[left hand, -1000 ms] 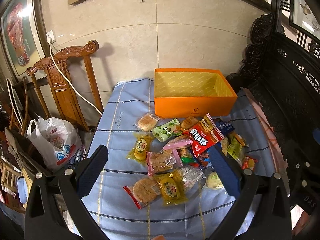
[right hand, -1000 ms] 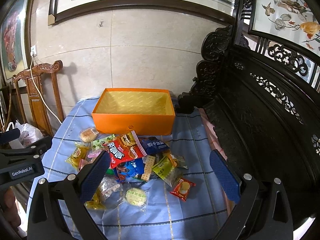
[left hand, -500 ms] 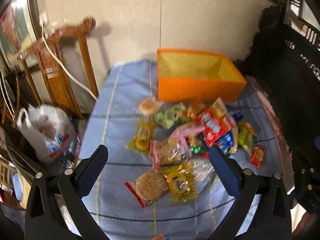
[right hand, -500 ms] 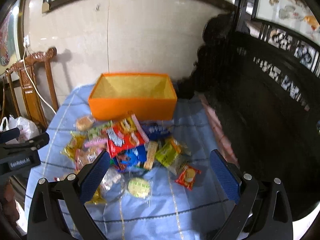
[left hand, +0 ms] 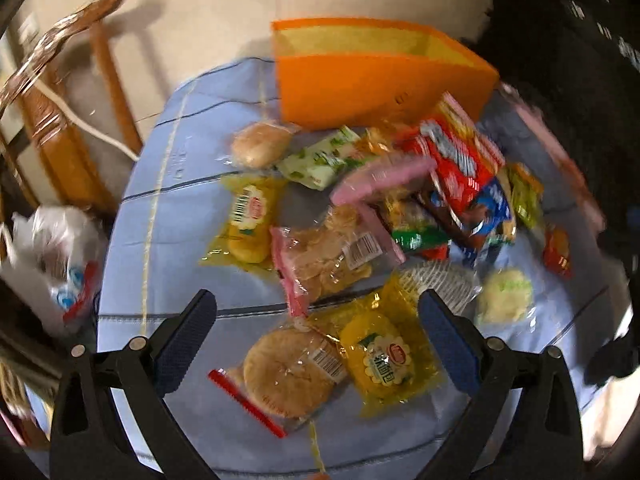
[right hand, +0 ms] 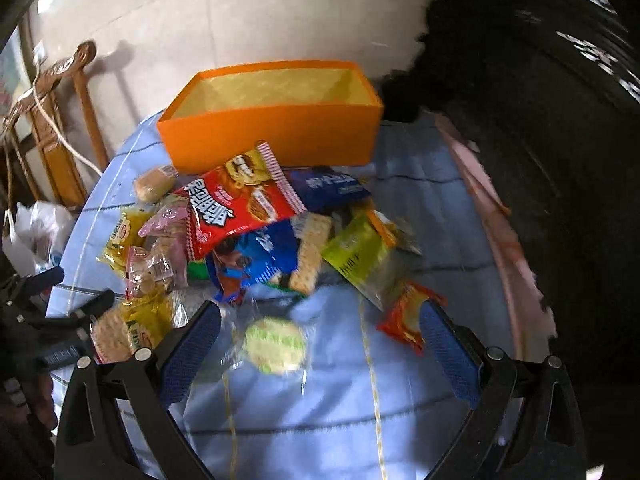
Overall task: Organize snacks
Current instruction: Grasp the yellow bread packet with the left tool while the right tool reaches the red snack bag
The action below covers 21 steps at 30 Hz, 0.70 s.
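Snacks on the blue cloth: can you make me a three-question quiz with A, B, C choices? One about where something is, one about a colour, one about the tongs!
1. Where is the red bag?
A. in the box
B. on top of the snack pile
C. on the chair

2. What colour is the box outside?
A. orange
B. green
C. white

3. How are the right tongs?
A. shut on a bag
B. open, holding nothing
C. out of view

Answers: 1 B, it lies over other packets in front of the box. 2 A, its walls are orange. 3 B, the blue pads stand wide apart around nothing.
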Each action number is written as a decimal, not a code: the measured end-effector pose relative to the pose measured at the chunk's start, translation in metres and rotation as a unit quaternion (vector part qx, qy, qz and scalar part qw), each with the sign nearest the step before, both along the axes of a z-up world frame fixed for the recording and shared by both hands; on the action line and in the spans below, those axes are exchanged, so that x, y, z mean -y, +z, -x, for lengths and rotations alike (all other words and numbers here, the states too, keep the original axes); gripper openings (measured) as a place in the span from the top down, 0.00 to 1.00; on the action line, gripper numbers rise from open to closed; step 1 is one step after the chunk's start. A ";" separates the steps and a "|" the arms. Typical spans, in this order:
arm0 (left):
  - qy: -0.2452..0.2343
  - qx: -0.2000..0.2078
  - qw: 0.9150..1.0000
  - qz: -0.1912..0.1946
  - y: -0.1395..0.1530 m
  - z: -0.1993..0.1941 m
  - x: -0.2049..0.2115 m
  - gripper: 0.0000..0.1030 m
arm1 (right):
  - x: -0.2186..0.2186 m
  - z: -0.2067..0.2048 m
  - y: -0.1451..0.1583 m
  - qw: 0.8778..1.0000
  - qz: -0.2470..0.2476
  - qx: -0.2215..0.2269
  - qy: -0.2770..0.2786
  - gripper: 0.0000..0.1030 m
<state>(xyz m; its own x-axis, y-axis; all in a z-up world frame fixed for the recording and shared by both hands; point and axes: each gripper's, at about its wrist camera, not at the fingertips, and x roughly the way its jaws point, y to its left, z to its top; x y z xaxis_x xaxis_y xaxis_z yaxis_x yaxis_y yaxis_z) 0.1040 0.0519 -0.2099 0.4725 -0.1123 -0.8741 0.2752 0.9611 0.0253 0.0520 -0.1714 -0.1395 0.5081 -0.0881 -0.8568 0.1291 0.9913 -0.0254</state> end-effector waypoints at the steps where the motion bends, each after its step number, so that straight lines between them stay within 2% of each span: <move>1: -0.009 -0.003 1.000 0.002 -0.006 -0.001 0.003 0.04 | 0.000 -0.010 -0.004 1.000 -0.003 -0.002 0.006 0.04; 6: -0.053 -0.011 0.998 -0.019 -0.039 0.001 0.021 0.04 | 0.001 -0.054 -0.012 0.999 -0.020 0.002 0.045 0.03; 9: -0.075 -0.023 0.997 -0.014 -0.056 0.007 0.030 0.04 | -0.008 -0.081 -0.019 0.996 -0.025 0.000 0.084 0.04; 12: -0.098 -0.015 0.995 -0.008 -0.061 0.017 0.037 0.04 | -0.027 -0.102 -0.023 0.990 -0.026 0.006 0.135 0.04; 17: -0.109 -0.019 0.994 0.013 -0.073 0.032 0.041 0.04 | -0.057 -0.129 -0.049 0.979 0.022 -0.009 0.201 0.04; 21: -0.110 0.022 0.994 0.006 -0.082 0.051 0.041 0.04 | -0.049 -0.145 -0.059 0.981 -0.020 -0.019 0.194 0.04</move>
<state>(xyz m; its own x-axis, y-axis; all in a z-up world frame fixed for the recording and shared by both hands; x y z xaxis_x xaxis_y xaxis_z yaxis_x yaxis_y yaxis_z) 0.0534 0.0112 -0.2916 0.4722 -0.2277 -0.8516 0.4780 0.8778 0.0304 0.1971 -0.1224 -0.1986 0.4650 0.1390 -0.8744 -0.2580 0.9660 0.0164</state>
